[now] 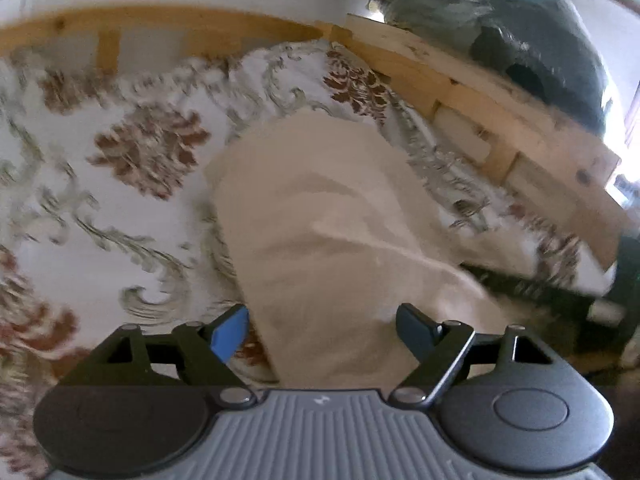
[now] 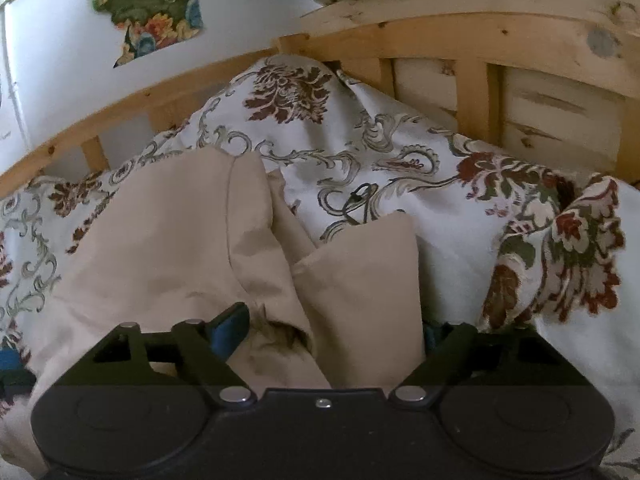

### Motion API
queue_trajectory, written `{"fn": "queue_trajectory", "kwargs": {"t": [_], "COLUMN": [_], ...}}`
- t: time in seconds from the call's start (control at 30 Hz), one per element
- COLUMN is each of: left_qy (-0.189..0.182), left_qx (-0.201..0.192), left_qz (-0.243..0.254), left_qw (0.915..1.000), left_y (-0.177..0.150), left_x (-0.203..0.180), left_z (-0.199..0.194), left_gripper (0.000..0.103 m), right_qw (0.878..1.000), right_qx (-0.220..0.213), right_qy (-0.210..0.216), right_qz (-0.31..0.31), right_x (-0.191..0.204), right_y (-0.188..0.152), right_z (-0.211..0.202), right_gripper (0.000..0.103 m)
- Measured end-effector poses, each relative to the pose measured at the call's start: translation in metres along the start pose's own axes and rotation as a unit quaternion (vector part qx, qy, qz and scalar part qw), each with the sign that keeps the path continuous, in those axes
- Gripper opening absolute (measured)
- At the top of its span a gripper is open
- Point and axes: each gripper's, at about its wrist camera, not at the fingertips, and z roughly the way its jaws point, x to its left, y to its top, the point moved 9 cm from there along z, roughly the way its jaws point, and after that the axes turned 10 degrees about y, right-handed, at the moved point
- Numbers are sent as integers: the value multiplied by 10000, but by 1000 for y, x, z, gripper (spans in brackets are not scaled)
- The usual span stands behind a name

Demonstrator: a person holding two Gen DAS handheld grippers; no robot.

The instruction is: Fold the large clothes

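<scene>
Beige cloth, a large garment [image 2: 192,248], is lying rumpled across the bed's floral cover [image 2: 400,168], its far end reaching toward the wooden bed frame [image 2: 432,40]. One folded flap is sticking up toward the frame, nearer the right gripper [image 2: 332,332]. That gripper's fingers are standing wide apart with the garment bunched between them; whether the pads are pressing on it, I cannot tell. Over the same cloth [image 1: 320,220], the left gripper [image 1: 322,332] is hovering, its fingers spread apart and gripping nothing, the blue-padded one over the cover.
</scene>
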Motion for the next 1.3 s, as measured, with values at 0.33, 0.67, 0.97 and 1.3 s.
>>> {"fn": "queue_trajectory", "kwargs": {"t": [0.33,0.67,0.97,1.3], "left_qy": [-770,-724,-864,-1015], "left_qx": [988,945,1042,1201], "left_qz": [-1075,-984,-967,-1171], "left_qw": [9863,9880,9861,9806], "left_y": [-10,-8,-8,-11], "left_x": [24,21,23,22], "left_z": [49,48,53,52], "left_gripper": [103,102,103,95], "right_qw": [9998,9998,10000,9996], "right_qx": [90,-24,1,62], "right_qy": [25,-52,49,180], "right_qz": [-162,-211,-41,221], "right_x": [2,3,2,3], "right_y": [-9,-10,-13,-16], "right_z": [13,13,12,8], "right_gripper": [90,91,92,73]}}
